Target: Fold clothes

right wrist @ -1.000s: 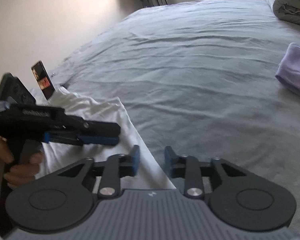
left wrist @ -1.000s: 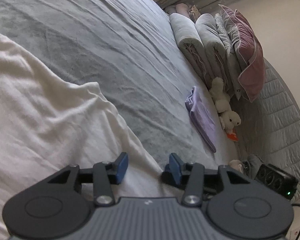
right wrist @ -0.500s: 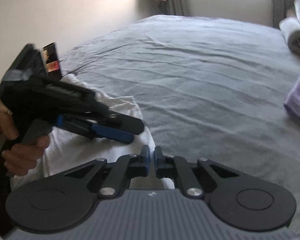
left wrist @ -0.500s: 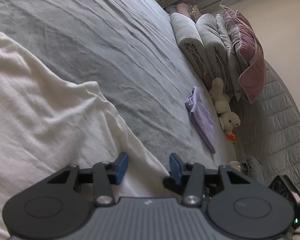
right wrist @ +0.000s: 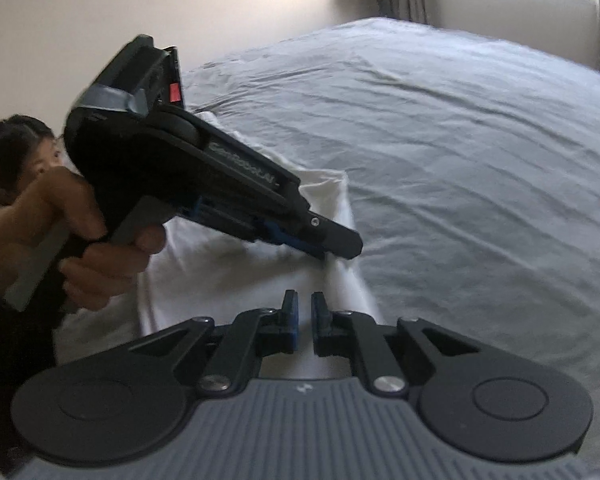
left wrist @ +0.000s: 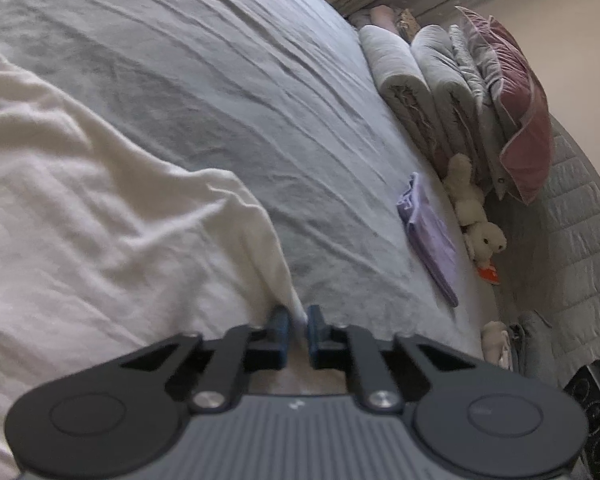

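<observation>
We are listing first the wide grey bed cover (left wrist: 204,92), matt and creased in long shallow ridges, which is serving as our folding surface. On its near side the white, soft-knit garment (left wrist: 80,240) is lying spread and rumpled, its edge running down toward both tools. The small folded lilac cloth (left wrist: 428,236) is resting well apart by the pillows, likely a finished piece set aside. Our left gripper (left wrist: 297,326), black with blue pads, has just been closing and is now pinching the garment's white hem, presumably to lift it for a fold. Our right gripper (right wrist: 304,316) is standing nearly clenched over the white fabric; whether cloth is caught in its narrow gap we cannot tell.
</observation>
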### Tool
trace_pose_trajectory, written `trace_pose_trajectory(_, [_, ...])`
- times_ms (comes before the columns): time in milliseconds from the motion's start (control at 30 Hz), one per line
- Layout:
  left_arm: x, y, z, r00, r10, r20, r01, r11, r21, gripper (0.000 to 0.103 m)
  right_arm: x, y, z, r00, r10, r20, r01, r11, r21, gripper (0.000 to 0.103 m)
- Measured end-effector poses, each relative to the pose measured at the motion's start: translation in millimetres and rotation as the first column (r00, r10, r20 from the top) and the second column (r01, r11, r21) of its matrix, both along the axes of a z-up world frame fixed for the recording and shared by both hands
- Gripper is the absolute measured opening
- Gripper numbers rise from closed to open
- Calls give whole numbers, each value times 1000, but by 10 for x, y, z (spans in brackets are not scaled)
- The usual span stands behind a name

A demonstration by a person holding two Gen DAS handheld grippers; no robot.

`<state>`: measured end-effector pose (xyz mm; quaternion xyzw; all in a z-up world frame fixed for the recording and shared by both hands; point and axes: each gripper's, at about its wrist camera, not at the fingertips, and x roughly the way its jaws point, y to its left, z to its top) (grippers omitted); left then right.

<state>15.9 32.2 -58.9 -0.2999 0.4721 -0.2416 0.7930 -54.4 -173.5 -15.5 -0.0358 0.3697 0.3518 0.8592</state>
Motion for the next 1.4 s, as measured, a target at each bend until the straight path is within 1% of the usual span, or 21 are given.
trace_pose_trajectory(33, [0,5,-3,1000,0,-2,0,1000,1,5,2,-2,-8,1000,-6,-4,6,1000,-2,14])
trace_pose_trajectory(100, [-3,11,1,1000,-1,-4,1,1000,3,5,13,-13,-24,1000,-23,-11,23,1000,-7,14])
trace_pose_trajectory(167, [-4,12,6,1000,-3,-2,3,1000,9,5,49,-47,-23,998,-53,-21,53,999,8,16])
trace_pose_trajectory(233, [-6,9,8,1000,-5,-3,5,1000,9,5,87,-113,-8,995,-95,-29,96,994,42,25])
trace_pose_trajectory(300, [-3,1,13,1000,-5,-3,5,1000,9,5,145,-196,2,987,-155,-30,157,985,69,26])
trace_pose_trajectory(333, [-4,-3,18,1000,-8,-1,8,1000,11,5,172,-217,-2,984,-177,-30,179,981,68,26])
trace_pose_trajectory(467, [-19,-17,29,1000,-14,12,14,1000,22,5,260,-200,-66,980,-196,-26,197,980,30,26])
trace_pose_trajectory(533, [-21,-14,27,1000,-14,12,13,1000,22,5,283,-163,-100,984,-178,-27,179,984,28,26])
trace_pose_trajectory(633, [-18,-6,28,1000,-10,13,10,1000,21,5,269,-86,-126,989,-145,4,145,989,5,26])
trace_pose_trajectory(700, [-23,1,29,1000,-9,14,9,1000,23,5,267,-42,-143,989,-144,31,144,990,-11,26])
trace_pose_trajectory(800, [-29,7,33,1000,-12,15,12,1000,20,5,298,-12,-154,983,-178,56,179,983,-26,1])
trace_pose_trajectory(933, [-32,22,41,1000,-19,18,18,1000,12,6,372,-119,-105,961,-271,52,271,963,3,1])
trace_pose_trajectory(967, [-33,23,39,1000,-23,18,23,1000,8,6,403,-142,-125,958,-284,32,283,959,8,1])
trace_pose_trajectory(1033, [-36,25,38,999,-27,17,27,1000,6,11,447,-170,-162,955,-298,-1,298,955,15,1])
trace_pose_trajectory(1100, [-44,38,49,999,-30,24,30,1000,-2,14,452,-171,-154,953,-301,-7,301,953,18,1])
trace_pose_trajectory(1200, [-47,69,109,998,-35,57,35,999,0,17,464,-223,-123,945,-328,-11,328,944,23,2])
trace_pose_trajectory(1300, [19,95,148,996,-27,82,27,1000,0,18,453,-289,-84,937,-348,-18,348,937,37,5])
trace_pose_trajectory(1367, [114,76,116,997,-40,68,40,999,1,19,426,-319,-34,939,-342,-26,343,937,63,13])
trace_pose_trajectory(1400, [153,58,84,998,-40,56,40,999,2,19,409,-328,-8,941,-336,-28,338,938,76,13])
